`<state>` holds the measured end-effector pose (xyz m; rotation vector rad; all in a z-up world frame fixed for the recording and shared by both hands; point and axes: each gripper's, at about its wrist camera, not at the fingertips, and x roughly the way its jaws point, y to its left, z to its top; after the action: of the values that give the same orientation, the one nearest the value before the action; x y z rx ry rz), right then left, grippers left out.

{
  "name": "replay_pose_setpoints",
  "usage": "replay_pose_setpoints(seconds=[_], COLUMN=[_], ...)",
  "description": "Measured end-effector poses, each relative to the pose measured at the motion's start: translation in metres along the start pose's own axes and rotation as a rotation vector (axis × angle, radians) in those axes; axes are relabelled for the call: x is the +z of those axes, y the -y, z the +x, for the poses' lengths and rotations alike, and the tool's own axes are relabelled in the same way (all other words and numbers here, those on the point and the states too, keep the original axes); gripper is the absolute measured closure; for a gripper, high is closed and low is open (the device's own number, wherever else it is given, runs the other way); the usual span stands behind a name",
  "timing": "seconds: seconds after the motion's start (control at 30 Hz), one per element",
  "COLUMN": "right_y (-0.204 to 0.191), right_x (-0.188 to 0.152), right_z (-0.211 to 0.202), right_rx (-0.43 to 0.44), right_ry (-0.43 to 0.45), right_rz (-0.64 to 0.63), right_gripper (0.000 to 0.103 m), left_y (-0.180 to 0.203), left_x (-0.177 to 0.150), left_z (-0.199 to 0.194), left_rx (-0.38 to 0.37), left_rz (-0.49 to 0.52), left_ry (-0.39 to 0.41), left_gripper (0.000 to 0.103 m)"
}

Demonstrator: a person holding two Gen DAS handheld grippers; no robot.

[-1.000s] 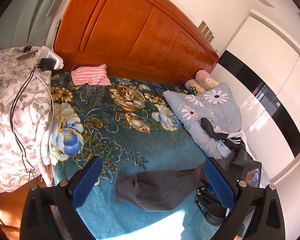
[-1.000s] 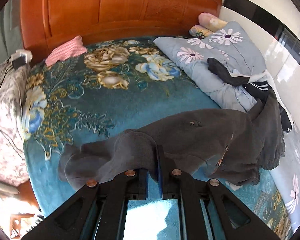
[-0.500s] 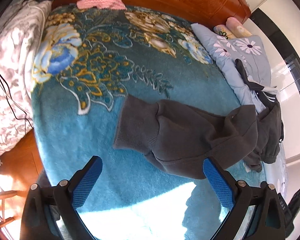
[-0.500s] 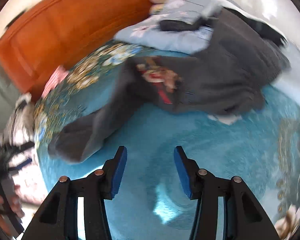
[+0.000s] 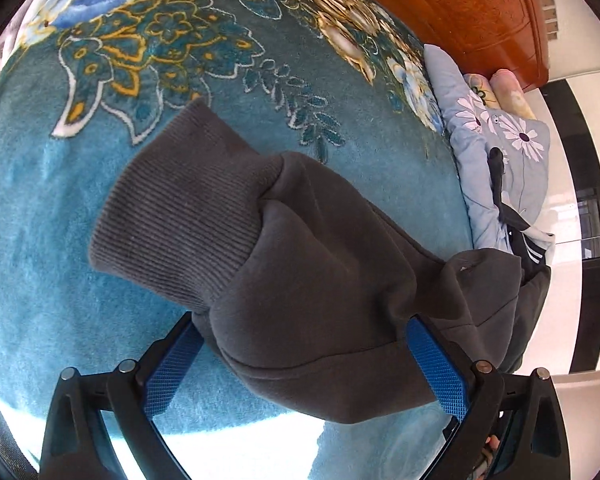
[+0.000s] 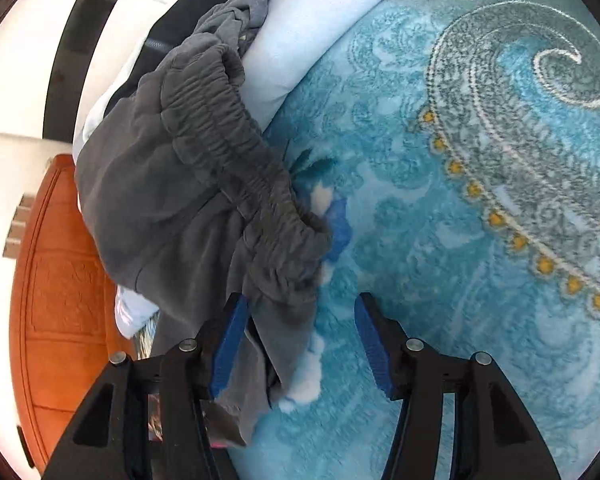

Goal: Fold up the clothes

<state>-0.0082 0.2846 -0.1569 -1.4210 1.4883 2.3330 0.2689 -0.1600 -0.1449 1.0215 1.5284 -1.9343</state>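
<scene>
Dark grey sweatpants point(image 5: 320, 260) lie across a teal floral blanket point(image 5: 40, 200). The left wrist view shows one leg with its ribbed cuff point(image 5: 188, 208) pointing away. My left gripper point(image 5: 302, 326) is open wide and straddles this leg just behind the cuff, a blue pad on each side. The right wrist view shows the gathered elastic waistband point(image 6: 220, 140), bunched up. My right gripper point(image 6: 300, 300) is down at the waistband and its jaws are opening. Grey fabric lies between them against the left pad point(image 6: 228, 340), and the right pad stands free over the blanket point(image 6: 440, 260).
A light blue daisy quilt point(image 5: 500, 152) with a black striped garment point(image 5: 528, 248) on it borders the pants. The orange wooden headboard point(image 5: 480, 12) stands behind. In the right wrist view the quilt point(image 6: 300, 20) and headboard point(image 6: 60, 280) lie left.
My left gripper has dropped from above the bed down over the pant leg. My right gripper went from shut on the pants to open, rolled over and swung across to the waistband.
</scene>
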Motion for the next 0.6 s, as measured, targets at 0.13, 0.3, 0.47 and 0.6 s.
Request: replay_pose_setpoints(seconds=[0.13, 0.3, 0.47, 0.6], right_y=[-0.031, -0.049, -0.071, -0.084], right_x=[0.006, 0.015, 0.024, 0.03], right_z=[0.013, 0.005, -0.05, -0.12], right_rx=[-0.072, -0.143, -0.044, 0.013], right_ry=[-0.006, -0.038, 0.015, 0.091], right_rz=[-0.05, -0.04, -0.128, -0.237], right_gripper=[0.046, 0.075, 0.081, 0.082], left_y=[0.0, -0.003, 0.005, 0.017], left_x=[0.008, 0.018, 0.034, 0.053], left_z=[0.003, 0.006, -0.007, -0.04], left_rx=[0.009, 0.1, 0.151, 0.142], left_rz=[-0.032, -0.033, 0.06, 0.127], left_ry=[-0.003, -0.022, 0.002, 0.07], left_gripper=[0.021, 0.064, 0.088, 0.092])
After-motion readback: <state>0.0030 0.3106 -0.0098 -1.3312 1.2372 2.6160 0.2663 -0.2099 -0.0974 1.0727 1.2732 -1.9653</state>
